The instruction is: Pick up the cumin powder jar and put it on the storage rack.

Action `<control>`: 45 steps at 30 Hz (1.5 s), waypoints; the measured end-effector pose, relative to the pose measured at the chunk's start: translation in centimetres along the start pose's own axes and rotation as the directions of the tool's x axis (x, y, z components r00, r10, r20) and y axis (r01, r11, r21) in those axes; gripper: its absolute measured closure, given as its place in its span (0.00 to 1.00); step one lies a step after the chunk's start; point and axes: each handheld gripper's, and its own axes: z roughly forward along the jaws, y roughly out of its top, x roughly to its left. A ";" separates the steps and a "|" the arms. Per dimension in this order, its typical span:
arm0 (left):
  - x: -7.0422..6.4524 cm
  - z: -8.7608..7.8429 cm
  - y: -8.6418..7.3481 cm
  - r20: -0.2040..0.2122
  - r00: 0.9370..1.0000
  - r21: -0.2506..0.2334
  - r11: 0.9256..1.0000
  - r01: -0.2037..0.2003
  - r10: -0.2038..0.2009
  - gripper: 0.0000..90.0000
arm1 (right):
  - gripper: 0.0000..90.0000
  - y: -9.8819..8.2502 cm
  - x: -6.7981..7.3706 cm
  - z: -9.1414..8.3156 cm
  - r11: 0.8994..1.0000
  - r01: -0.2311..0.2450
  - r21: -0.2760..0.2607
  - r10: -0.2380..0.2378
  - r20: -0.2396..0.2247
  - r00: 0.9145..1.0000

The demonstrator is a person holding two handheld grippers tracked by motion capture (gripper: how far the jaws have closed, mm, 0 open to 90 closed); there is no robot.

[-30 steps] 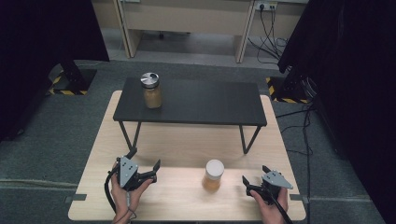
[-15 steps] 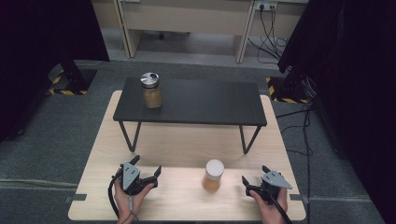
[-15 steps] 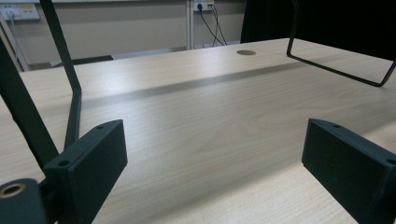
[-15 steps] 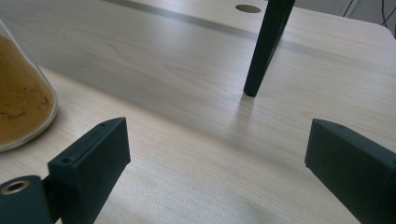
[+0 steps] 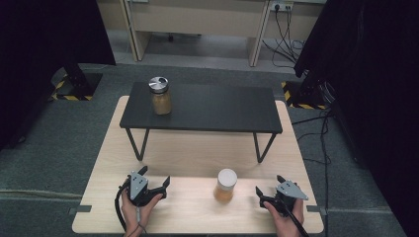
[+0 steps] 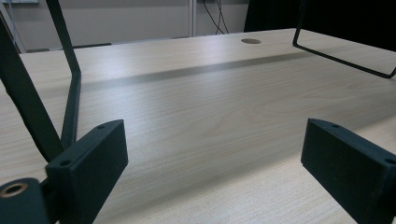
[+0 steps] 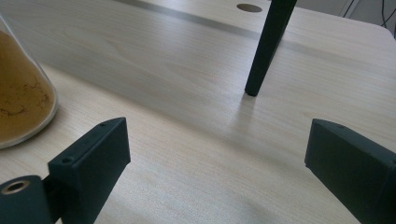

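Jar (image 5: 226, 184) on table between both grippers, nearer right gripper (image 5: 267, 194); both agape, empty.

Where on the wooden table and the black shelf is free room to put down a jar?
Free: the shelf right of the steel-lid jar; the table under the shelf; the front strip between left claw and white-lid jar. Tight: between that jar and right claw.

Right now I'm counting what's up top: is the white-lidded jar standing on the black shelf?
No, the white-lidded jar stands on the wooden table, in front of the black shelf.
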 end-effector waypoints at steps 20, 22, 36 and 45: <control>0.1 0.5 1.0 -0.018 0.999 0.055 0.998 0.036 -0.035 0.08 | 0.08 0.1 0.2 0.0 1.000 0.015 0.003 -0.015 0.004 1.000; 0.1 0.5 1.0 -0.018 0.999 0.055 0.998 0.037 -0.036 0.08 | 0.08 0.1 0.2 0.0 1.000 0.016 0.004 -0.016 0.004 1.000; 0.1 0.5 0.9 -0.017 0.999 0.053 0.998 0.033 -0.032 0.08 | 0.08 0.0 0.3 0.0 1.000 0.020 -0.002 -0.020 0.005 1.000; 0.1 0.5 0.9 -0.015 0.999 0.052 0.998 0.036 -0.035 0.08 | 0.08 0.0 0.3 0.0 1.000 0.019 -0.002 -0.019 0.005 1.000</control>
